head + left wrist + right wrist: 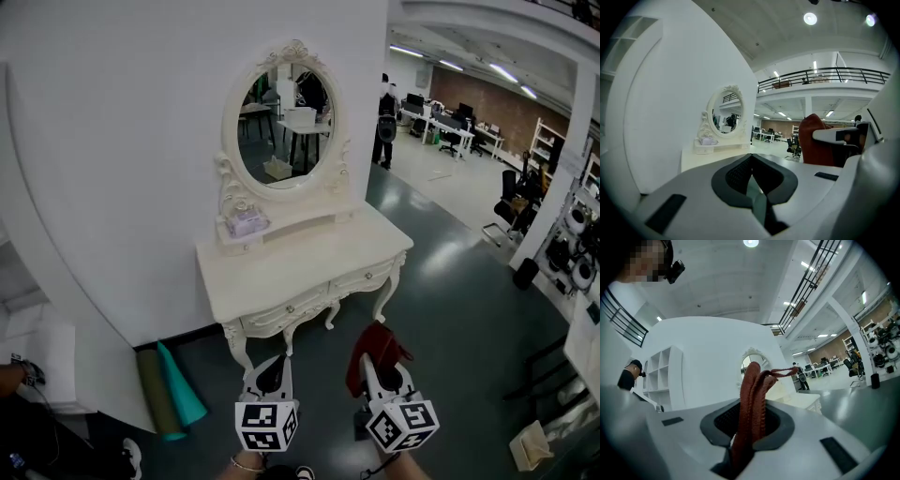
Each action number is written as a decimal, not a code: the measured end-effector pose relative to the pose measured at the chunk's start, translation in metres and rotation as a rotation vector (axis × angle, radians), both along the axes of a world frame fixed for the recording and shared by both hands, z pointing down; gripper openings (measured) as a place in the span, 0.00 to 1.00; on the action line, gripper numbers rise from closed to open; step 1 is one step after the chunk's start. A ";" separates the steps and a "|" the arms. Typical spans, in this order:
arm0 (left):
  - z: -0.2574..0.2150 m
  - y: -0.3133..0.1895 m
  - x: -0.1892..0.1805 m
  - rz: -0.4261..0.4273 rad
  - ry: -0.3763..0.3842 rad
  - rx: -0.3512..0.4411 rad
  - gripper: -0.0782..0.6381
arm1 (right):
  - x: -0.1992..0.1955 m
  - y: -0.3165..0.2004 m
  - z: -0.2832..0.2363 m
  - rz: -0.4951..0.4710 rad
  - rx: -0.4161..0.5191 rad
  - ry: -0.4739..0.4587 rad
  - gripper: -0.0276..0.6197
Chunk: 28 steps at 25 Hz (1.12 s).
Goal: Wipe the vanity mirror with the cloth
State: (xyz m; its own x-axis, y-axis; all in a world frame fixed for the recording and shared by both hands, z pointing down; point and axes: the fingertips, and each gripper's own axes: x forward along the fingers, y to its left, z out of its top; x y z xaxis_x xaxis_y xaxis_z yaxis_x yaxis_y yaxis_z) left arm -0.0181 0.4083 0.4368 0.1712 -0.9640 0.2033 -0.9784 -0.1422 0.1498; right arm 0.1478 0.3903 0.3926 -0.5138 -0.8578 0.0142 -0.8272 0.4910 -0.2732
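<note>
An oval vanity mirror [281,117] in a cream carved frame stands on a cream dressing table [300,267] against the white wall. Both grippers hover low in front of the table, well short of it. My right gripper [373,367] is shut on a rust-red cloth [375,345], which sticks up out of its jaws. In the right gripper view the cloth [752,399] hangs folded between the jaws and partly hides the mirror [751,360]. My left gripper [272,373] is shut with nothing in it. Its view shows the mirror [724,112] at the left and the cloth [813,140] at the right.
A small pale box [247,222] sits on the table's shelf under the mirror. Green and teal rolled mats [173,392] lean at the wall's foot, left of the table. A person [386,117] stands far off among office desks [450,127]. Racks [572,244] line the right.
</note>
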 end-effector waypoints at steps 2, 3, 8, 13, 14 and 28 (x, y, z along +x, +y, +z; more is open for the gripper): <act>0.005 -0.013 -0.002 -0.011 -0.006 -0.019 0.12 | -0.001 -0.013 0.007 -0.011 -0.018 -0.007 0.15; 0.007 -0.020 -0.003 -0.016 -0.007 -0.026 0.12 | -0.001 -0.020 0.011 -0.014 -0.027 -0.008 0.15; 0.009 -0.062 -0.007 -0.010 -0.021 -0.026 0.12 | -0.003 -0.059 0.024 -0.015 -0.056 -0.012 0.15; 0.017 -0.118 -0.010 0.006 -0.009 -0.024 0.12 | -0.005 -0.115 0.026 0.004 -0.047 0.001 0.15; 0.018 -0.131 -0.012 0.007 -0.003 -0.024 0.12 | -0.008 -0.127 0.027 0.003 -0.047 0.006 0.15; -0.005 -0.316 -0.059 -0.007 0.035 0.038 0.12 | -0.063 -0.301 0.000 -0.039 0.011 0.072 0.15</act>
